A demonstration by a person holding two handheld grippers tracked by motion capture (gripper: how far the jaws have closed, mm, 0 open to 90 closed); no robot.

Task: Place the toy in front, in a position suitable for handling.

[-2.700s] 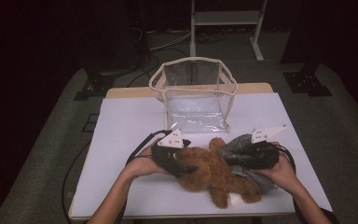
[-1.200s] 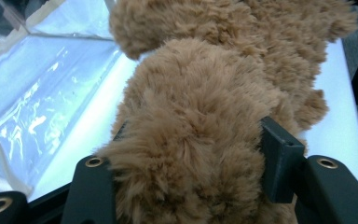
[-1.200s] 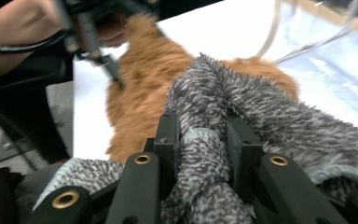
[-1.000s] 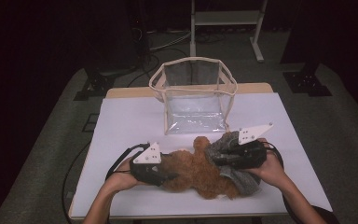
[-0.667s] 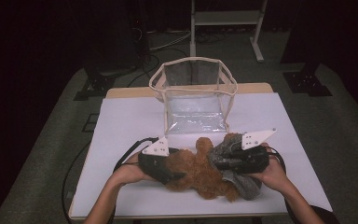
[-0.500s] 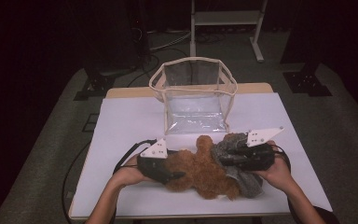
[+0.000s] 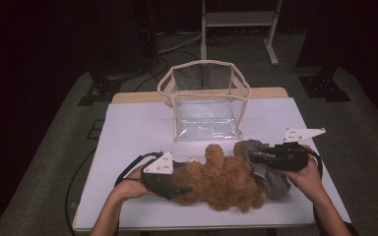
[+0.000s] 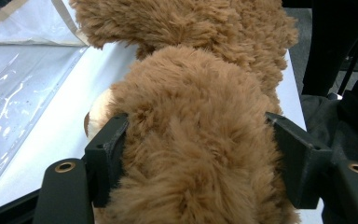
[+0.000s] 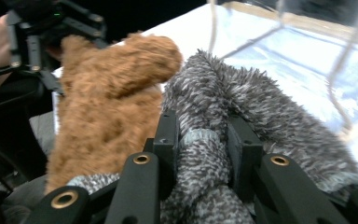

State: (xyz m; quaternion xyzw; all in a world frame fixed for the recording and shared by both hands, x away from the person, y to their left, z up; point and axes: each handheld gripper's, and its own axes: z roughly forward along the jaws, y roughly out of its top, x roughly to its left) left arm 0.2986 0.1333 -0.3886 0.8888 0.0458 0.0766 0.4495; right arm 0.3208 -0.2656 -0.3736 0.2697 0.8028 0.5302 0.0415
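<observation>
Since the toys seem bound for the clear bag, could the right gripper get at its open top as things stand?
Probably yes: the clear bag stands open just beyond the right gripper, nothing between them, though it is shut on the grey toy.

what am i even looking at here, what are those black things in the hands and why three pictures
A person sits at a table holding a hand tool in each hand; each ends in a two-jawed claw. The high view looks down from above. The other two pictures come from small cameras riding on each claw. The left claw has its jaws around a brown teddy bear, its pads against the fur. The right claw is shut on a grey fuzzy cloth lying against the bear. Behind them stands a clear plastic bag, open at the top.
</observation>
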